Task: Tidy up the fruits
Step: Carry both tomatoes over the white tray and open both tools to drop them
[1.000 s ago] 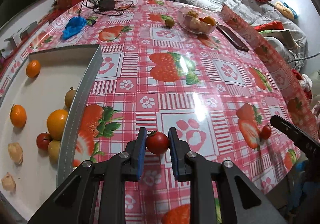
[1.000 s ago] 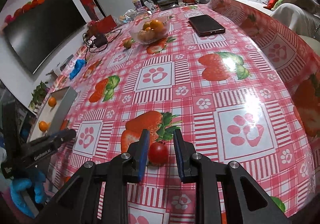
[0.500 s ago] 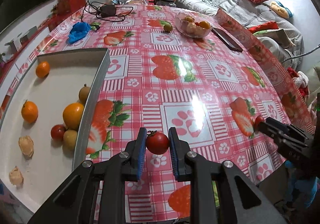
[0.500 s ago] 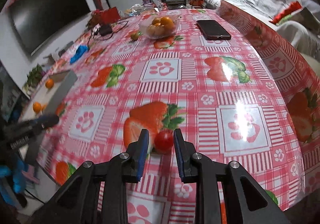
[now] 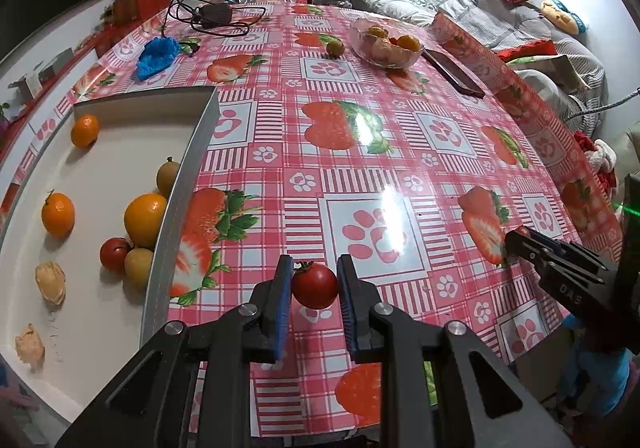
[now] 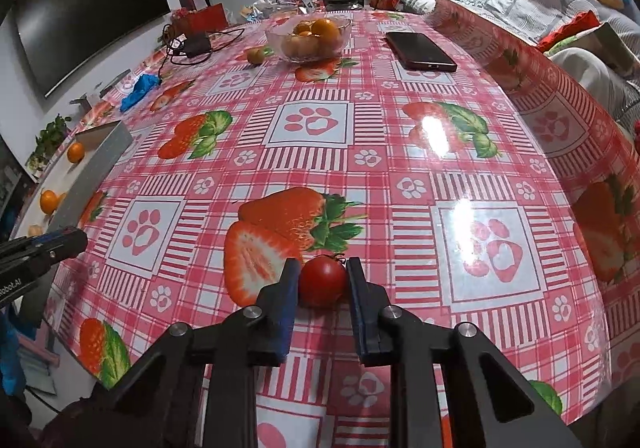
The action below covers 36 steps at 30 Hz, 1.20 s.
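Note:
My left gripper [image 5: 314, 280] is shut on a small red tomato [image 5: 315, 285], held a little above the tablecloth. To its left a white tray [image 5: 176, 200] with a grey wall holds oranges [image 5: 145, 219], another tomato [image 5: 114, 253], brownish round fruits and pale pieces. My right gripper [image 6: 323, 276] is shut on a second red tomato [image 6: 322, 281] that rests on the cloth beside a printed strawberry. The right gripper's tip [image 5: 516, 240] shows at the table's right edge in the left wrist view. In the right wrist view the left gripper's tip [image 6: 76, 242] shows at far left.
At the far end stand a glass bowl [image 6: 308, 36] of oranges, one loose greenish fruit [image 6: 255, 56], a dark phone [image 6: 420, 50], a blue cloth [image 5: 158, 52] and a charger with cables [image 5: 214, 14]. A sofa with cushions lies beyond the table's right edge.
The right gripper's jaws stood wider with the tomato against the right finger; now both pads press on it. The left gripper still holds its tomato and has hardly moved.

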Available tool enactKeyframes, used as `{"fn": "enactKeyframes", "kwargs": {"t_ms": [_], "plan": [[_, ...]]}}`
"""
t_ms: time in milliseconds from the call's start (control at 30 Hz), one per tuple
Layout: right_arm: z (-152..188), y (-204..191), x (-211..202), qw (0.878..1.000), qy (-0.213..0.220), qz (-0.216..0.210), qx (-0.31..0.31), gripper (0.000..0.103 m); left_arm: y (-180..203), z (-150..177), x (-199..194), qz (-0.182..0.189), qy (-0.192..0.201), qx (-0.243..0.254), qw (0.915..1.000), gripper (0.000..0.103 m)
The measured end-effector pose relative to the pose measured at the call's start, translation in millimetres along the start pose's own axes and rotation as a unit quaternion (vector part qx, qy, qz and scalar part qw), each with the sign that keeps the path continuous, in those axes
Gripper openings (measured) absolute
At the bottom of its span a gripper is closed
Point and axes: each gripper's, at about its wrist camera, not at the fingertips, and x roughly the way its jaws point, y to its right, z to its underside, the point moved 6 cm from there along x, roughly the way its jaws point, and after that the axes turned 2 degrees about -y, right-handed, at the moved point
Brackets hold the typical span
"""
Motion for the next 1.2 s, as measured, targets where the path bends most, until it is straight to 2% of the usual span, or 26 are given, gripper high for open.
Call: {"fn": "enactKeyframes", "kwargs": {"t_ms": [267, 533, 733, 967, 1133, 1200], "plan": [[-8.7, -15.5, -10.8, 0.999, -0.012, -0.041, 0.012, 0.025, -6.0, 1.1, -11.2, 0.0, 0.008, -0.002, 1.0, 0.024], [-29.5, -61.9, -16.6, 0.996, -0.025, -0.083, -0.018, 0.025, -30.2, -3.6, -32.2, -0.009, 0.02, -0.012, 0.9997, 0.024], [-53.5, -130.4, -16.3, 0.988, -0.041, -0.138, -0.063, 0.025, -75.9, -10.0, -55.5, -0.036, 0.035, -0.039, 0.998, 0.024], [-65.2, -238.6, -8.5, 0.966, -0.069, -0.193, -0.155, 0.025, -147.1, 2.7, -66.8, -0.08, 0.027, -0.1, 0.9914, 0.024], [-58.3, -290.8, 12.8, 0.952, -0.104, -0.207, -0.198, 0.025, -171.3, 15.3, -60.4, -0.095, 0.006, -0.12, 0.9882, 0.025], [-53.0, -305.1, 24.4, 0.948, -0.124, -0.203, -0.209, 0.025, -174.6, 17.6, -55.9, -0.095, -0.001, -0.121, 0.988, 0.029]]}}
